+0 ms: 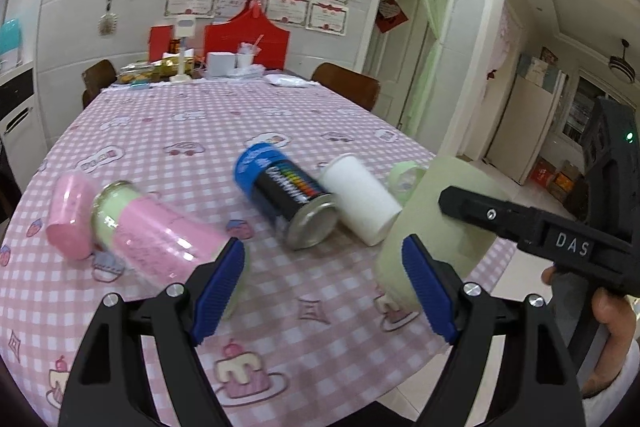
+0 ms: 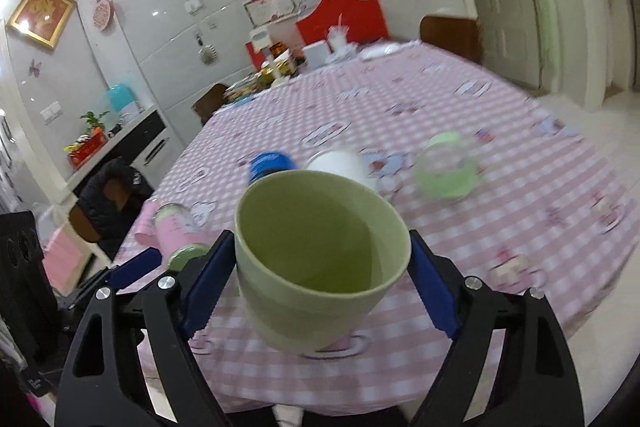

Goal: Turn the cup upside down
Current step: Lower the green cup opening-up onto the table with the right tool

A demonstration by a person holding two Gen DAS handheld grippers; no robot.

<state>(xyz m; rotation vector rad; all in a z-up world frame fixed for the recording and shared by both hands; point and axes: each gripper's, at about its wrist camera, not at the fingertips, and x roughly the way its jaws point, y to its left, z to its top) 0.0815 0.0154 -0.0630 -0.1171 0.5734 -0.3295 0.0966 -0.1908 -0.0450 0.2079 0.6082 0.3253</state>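
The right gripper [image 2: 322, 287] clamps the light green cup [image 2: 320, 259] between its blue pads, mouth tilted toward 12 o'clock above the table edge, while the left gripper [image 1: 324, 291] is wide open, holding nothing.

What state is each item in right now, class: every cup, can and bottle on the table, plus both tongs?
Pale green plastic cup: lifted off the table, tilted, mouth facing the right wrist camera, empty.
Right tongs: shut on the cup.
Left tongs: open, holding nothing.
Blue-capped black spray can: lying on its side.
White plastic cup: lying on its side.
Pink-labelled bottle: lying on its side.
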